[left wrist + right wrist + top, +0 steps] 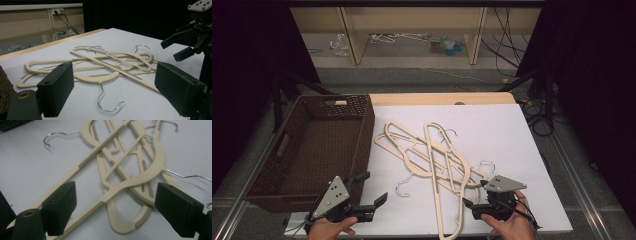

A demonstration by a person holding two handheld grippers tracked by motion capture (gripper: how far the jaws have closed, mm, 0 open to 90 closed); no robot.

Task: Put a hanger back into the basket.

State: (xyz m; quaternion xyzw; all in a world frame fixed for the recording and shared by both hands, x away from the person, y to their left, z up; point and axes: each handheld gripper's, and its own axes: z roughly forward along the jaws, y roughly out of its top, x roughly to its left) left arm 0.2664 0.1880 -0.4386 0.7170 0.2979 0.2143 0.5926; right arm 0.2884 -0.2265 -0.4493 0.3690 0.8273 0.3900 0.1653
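Several cream plastic hangers (pixel 432 155) with metal hooks lie in a crossed pile on the white sheet, mid-table. My left gripper (pixel 371 189) hovers open at the front left, between the wicker basket (pixel 362 135) and the pile. In the left gripper view its jaws (pixel 115 75) frame the hangers (pixel 110 65) and a loose-looking wire hook (pixel 107 100) just ahead. My right gripper (pixel 473 194) is open at the front right, over the near end of the pile. Its jaws (pixel 117 202) straddle a long hanger bar (pixel 100 145), apart from it. The right gripper (pixel 185 46) is open in the left gripper view too.
The brown basket is empty and takes up the table's left side; its corner (pixel 3 92) sits beside my left jaw. Bare white sheet (pixel 507 130) lies right of the pile. Wooden shelving (pixel 412 30) and cables (pixel 507 45) stand beyond the table's far edge.
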